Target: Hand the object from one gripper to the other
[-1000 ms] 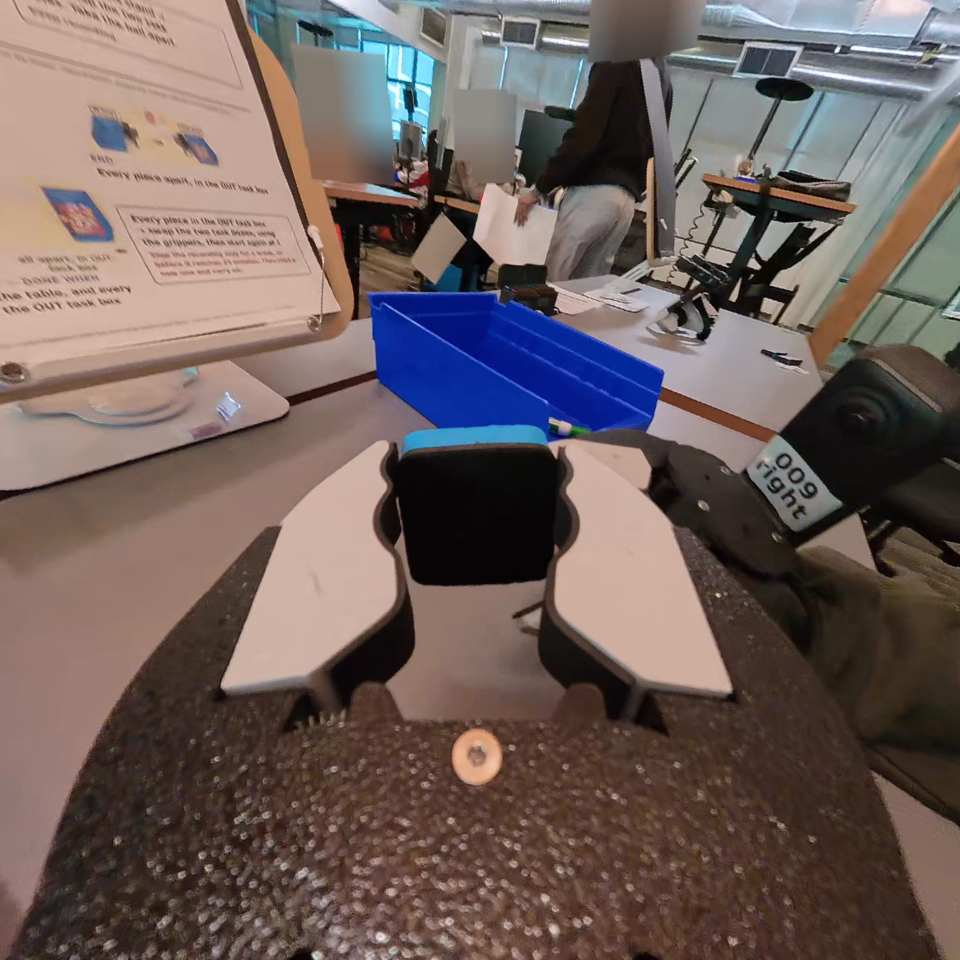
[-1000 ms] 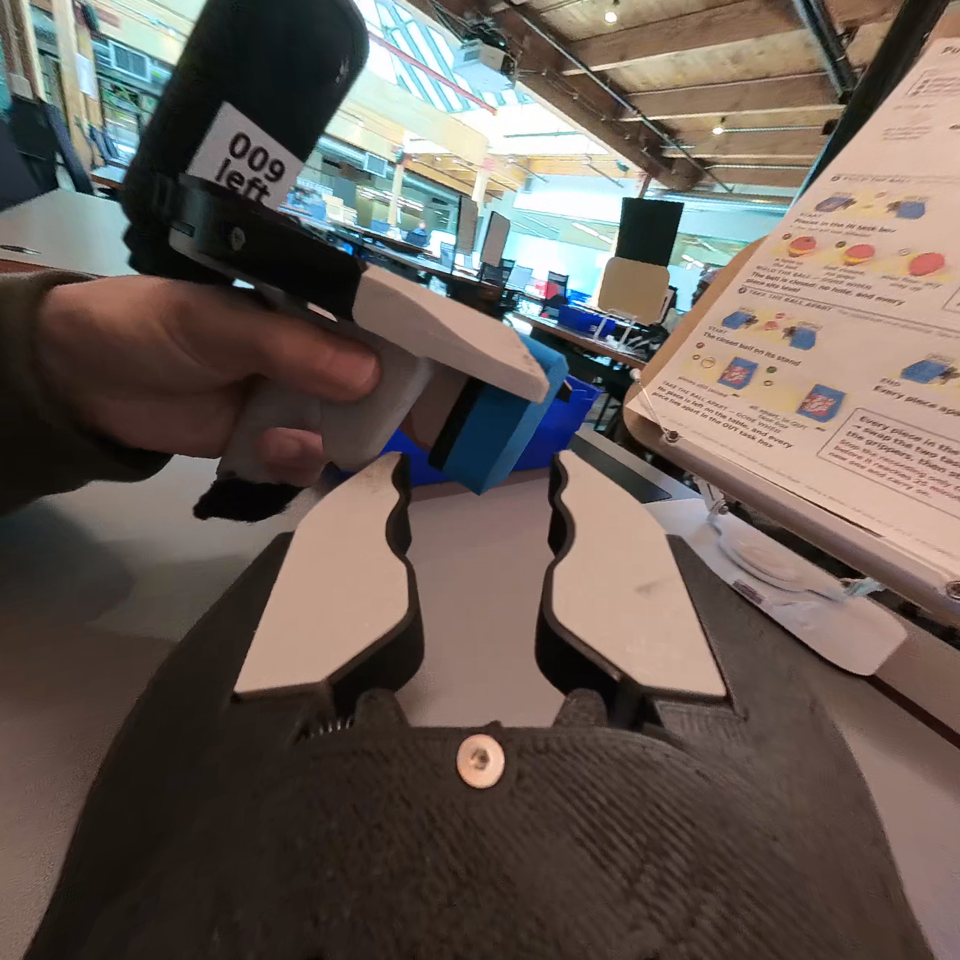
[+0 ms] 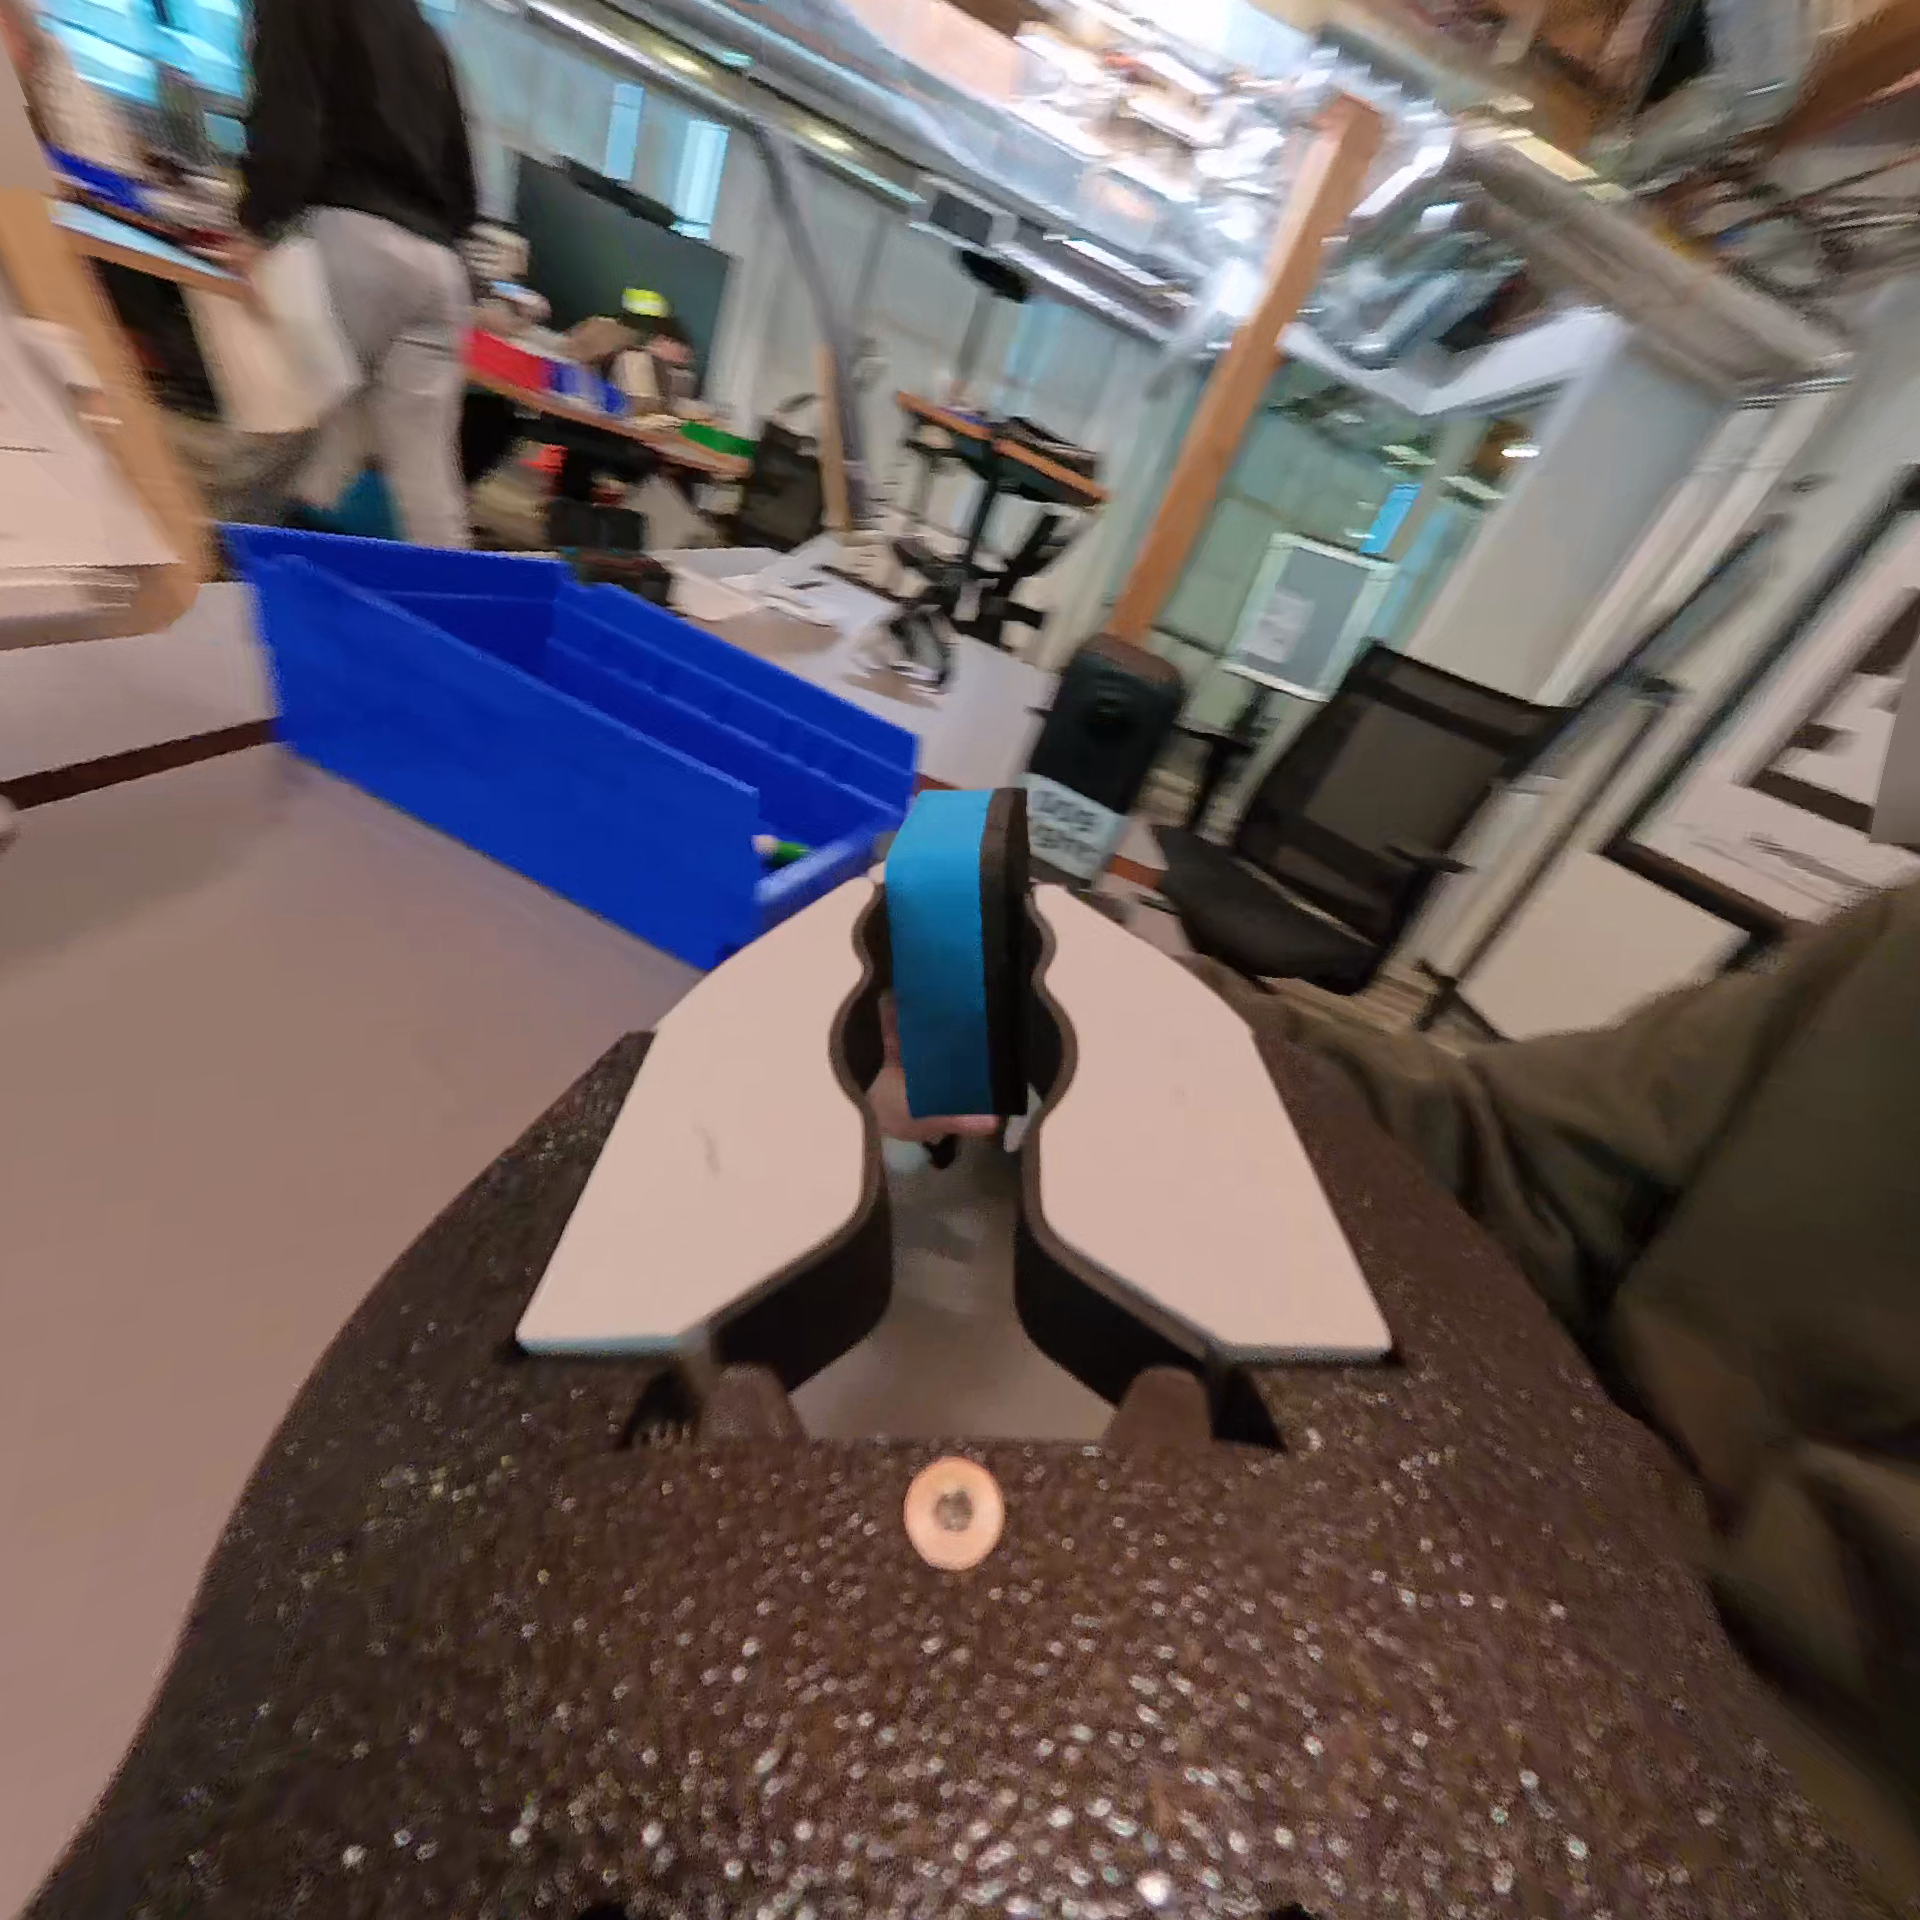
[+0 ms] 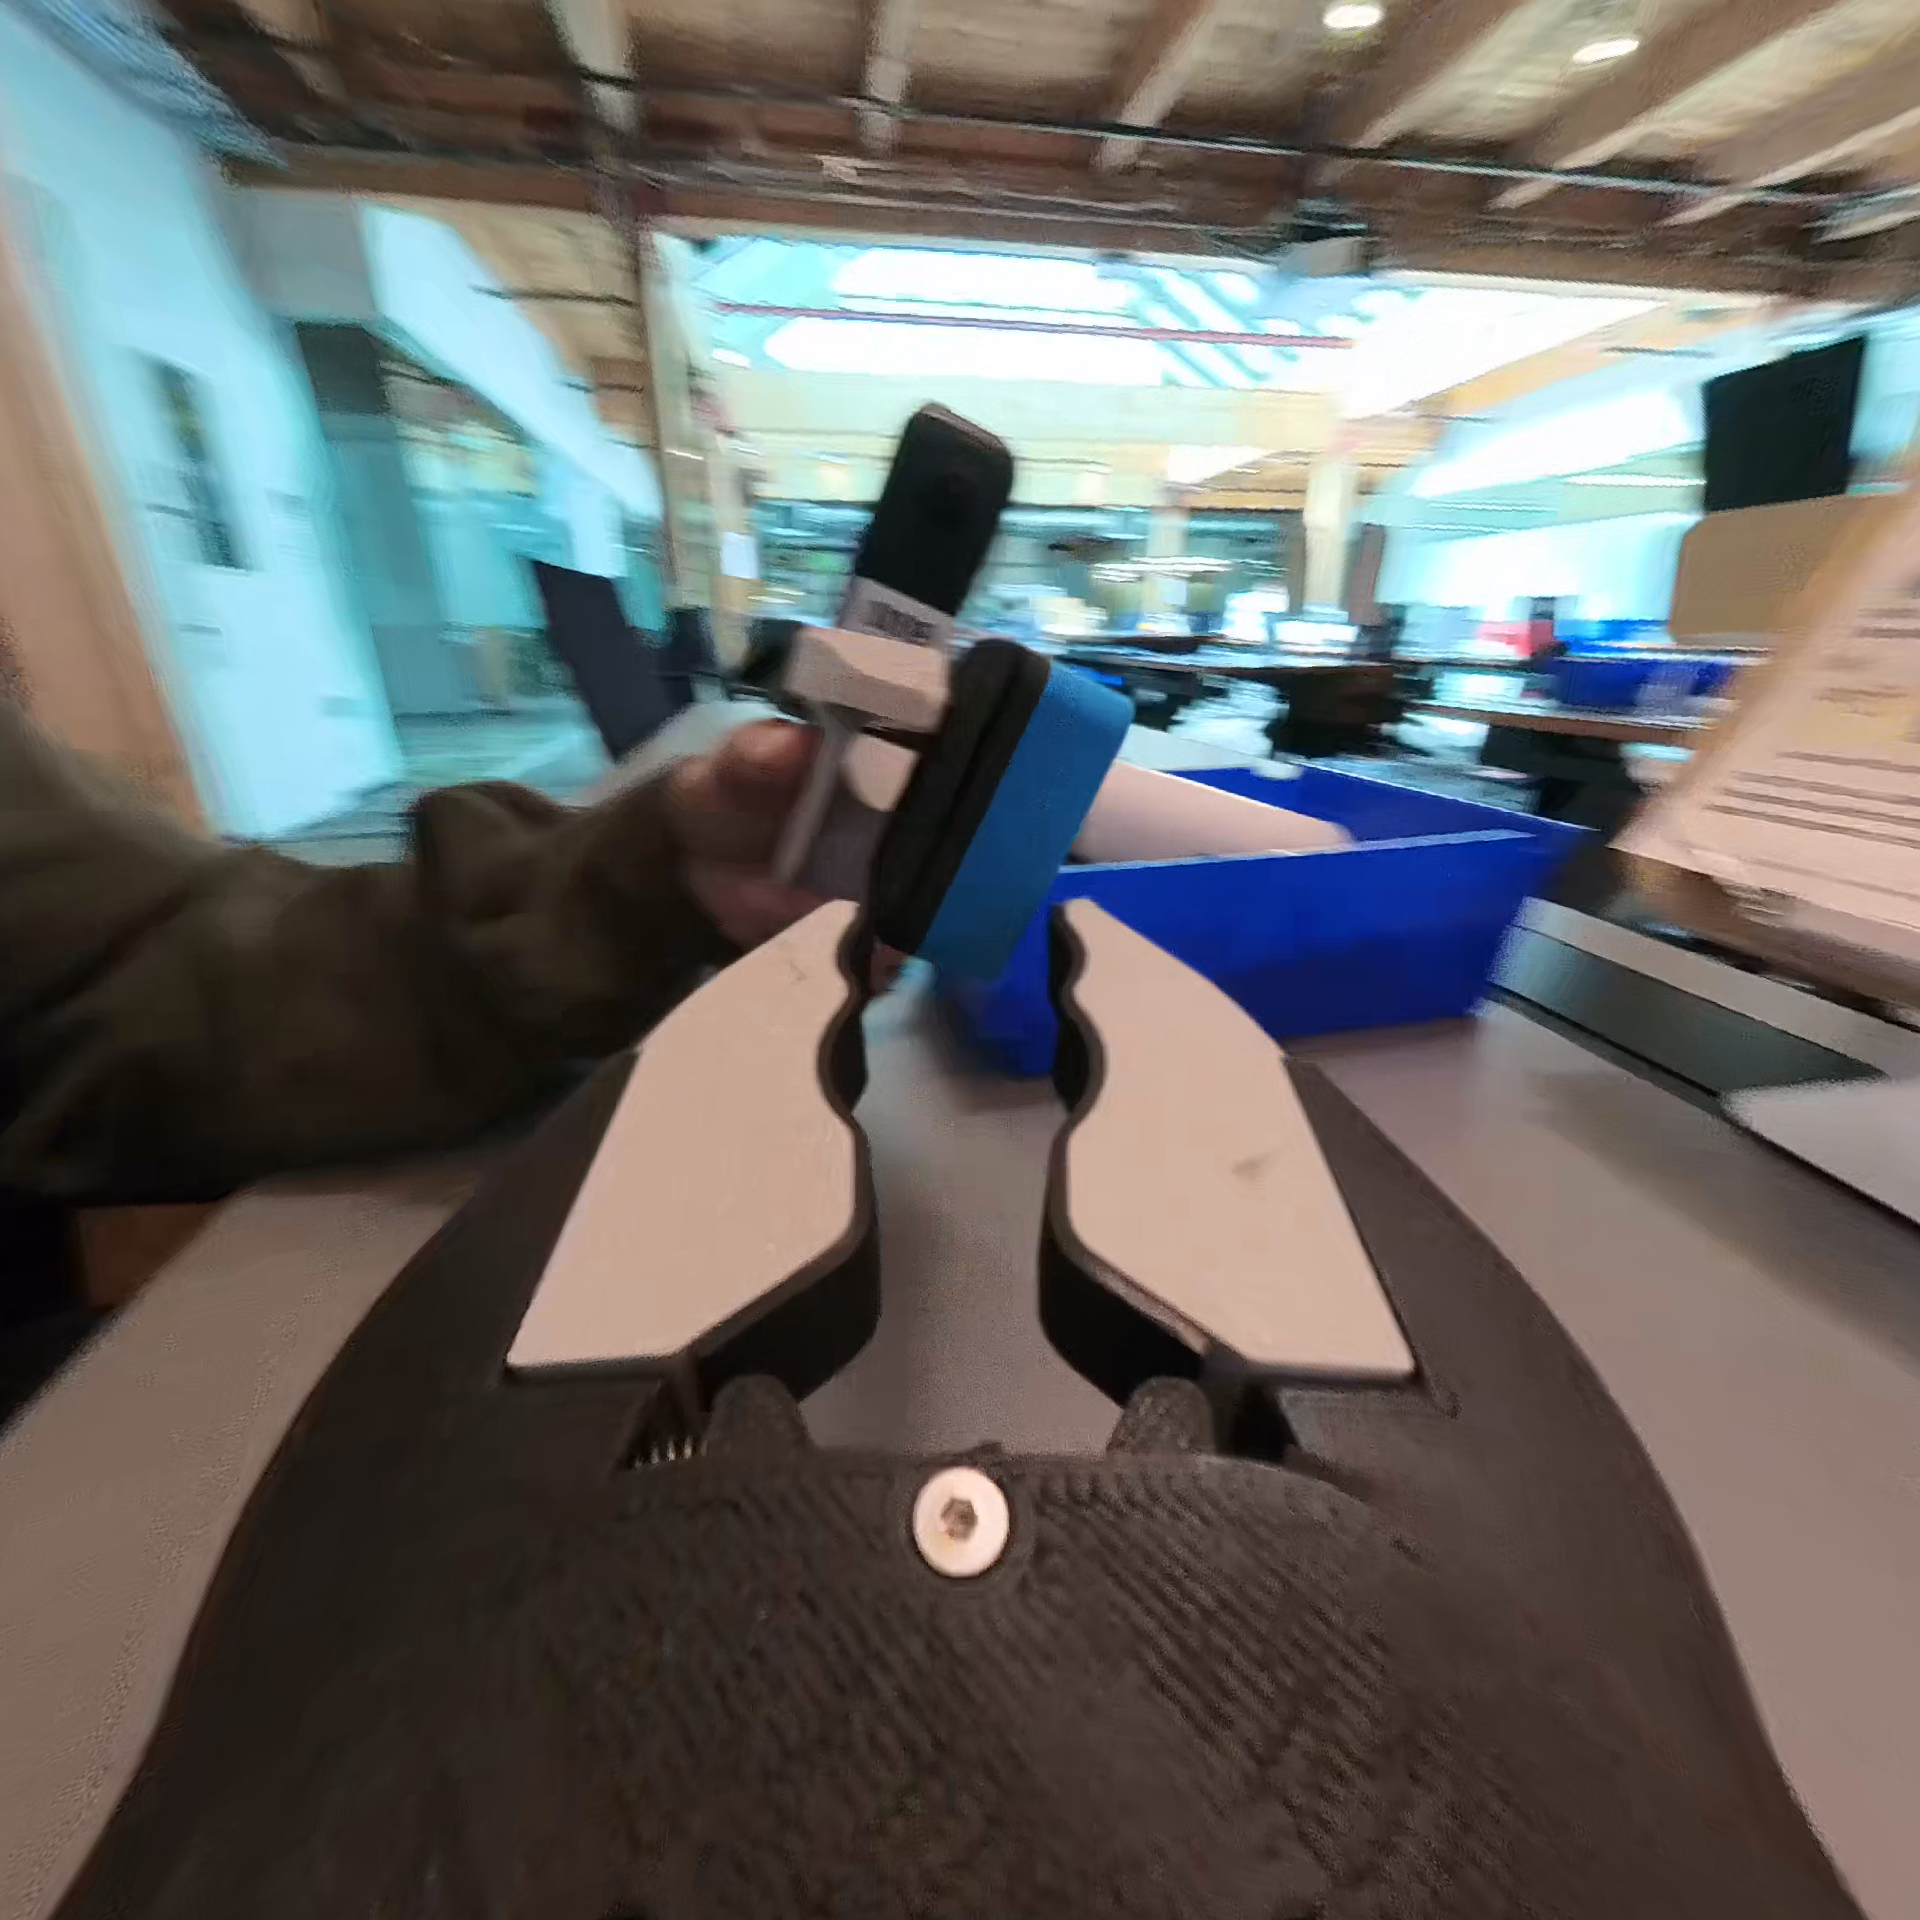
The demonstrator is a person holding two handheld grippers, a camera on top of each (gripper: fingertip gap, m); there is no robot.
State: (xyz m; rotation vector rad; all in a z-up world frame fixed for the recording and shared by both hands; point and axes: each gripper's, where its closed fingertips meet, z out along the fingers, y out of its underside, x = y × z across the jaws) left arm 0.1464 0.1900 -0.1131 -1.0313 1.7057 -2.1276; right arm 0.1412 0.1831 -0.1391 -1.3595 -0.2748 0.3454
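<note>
Jaws clamped on a blue-and-black foam block (image 3: pixel 951 966) at frame centre, the left gripper (image 3: pixel 951 1023) offers it to the parted, empty right gripper (image 4: pixel 956 961) just below it, a handover seemingly awaiting the right's advance and closing.

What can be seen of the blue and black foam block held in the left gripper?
The blue and black foam block is a thick rounded slab: a bright blue foam layer bonded to a thinner black felt-like layer. It stands on edge, clamped between the left gripper fingers and held in the air above the grey table. In the right wrist view it tilts, its lower end at the tips of the open right gripper, which has not closed on it.
</note>
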